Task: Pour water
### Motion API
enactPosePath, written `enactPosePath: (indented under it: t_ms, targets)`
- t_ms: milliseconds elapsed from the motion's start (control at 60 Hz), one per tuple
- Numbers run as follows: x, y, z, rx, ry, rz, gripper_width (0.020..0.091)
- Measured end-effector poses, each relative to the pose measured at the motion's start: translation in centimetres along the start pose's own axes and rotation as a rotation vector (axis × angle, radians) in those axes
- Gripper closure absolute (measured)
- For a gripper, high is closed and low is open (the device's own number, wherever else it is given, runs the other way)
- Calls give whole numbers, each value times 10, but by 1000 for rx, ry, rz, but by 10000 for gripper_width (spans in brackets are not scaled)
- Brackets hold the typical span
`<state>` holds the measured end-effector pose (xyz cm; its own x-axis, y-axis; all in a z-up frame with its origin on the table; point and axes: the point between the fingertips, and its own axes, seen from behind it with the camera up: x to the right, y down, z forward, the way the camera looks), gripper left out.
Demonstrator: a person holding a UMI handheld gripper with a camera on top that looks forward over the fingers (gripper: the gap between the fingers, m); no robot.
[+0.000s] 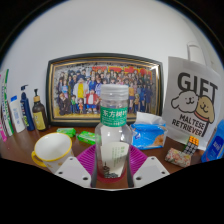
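Brown wood worktop (22,150), cluttered. Clear bottle (113,130) with green label is stood upright near the front. A white-and-yellow bowl (51,150) is set beside it, small green packs (80,135) just behind. A framed photo (103,88) is propped at the back wall, tall bottles (22,110) at one end, a "GIFT" bag (190,105) and blue packs (150,135) at the other.

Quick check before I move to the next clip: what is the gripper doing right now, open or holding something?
Gripper: closed on the clear water bottle, both pink pads pressing its lower sides; the bottle stands upright between the fingers.
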<state>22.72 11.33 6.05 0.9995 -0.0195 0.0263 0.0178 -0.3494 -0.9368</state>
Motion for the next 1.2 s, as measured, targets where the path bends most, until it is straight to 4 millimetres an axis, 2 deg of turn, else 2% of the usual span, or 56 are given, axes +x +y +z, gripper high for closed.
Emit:
enactPosePath:
  t_ms: [217, 250, 300, 350, 400, 517, 800, 900, 1033, 1200]
  targets:
    - [0, 4, -3, -39, -7, 8, 542]
    - [0, 9, -4, -72, -8, 18, 446]
    - [2, 14, -11, -116, -3, 35, 238]
    - [5, 13, -21, -134, 13, 44, 275]
    - [8, 10, -37, -148, 39, 52, 242]
    - [4, 0, -89, -194, 71, 89, 248]
    - [-55, -20, -246, -293, 98, 120, 248]
    - [-78, -26, -290, -289, 107, 108, 250]
    - [-95, -25, -331, -284, 133, 90, 253]
    - [-109, -19, -362, -294, 148, 76, 249]
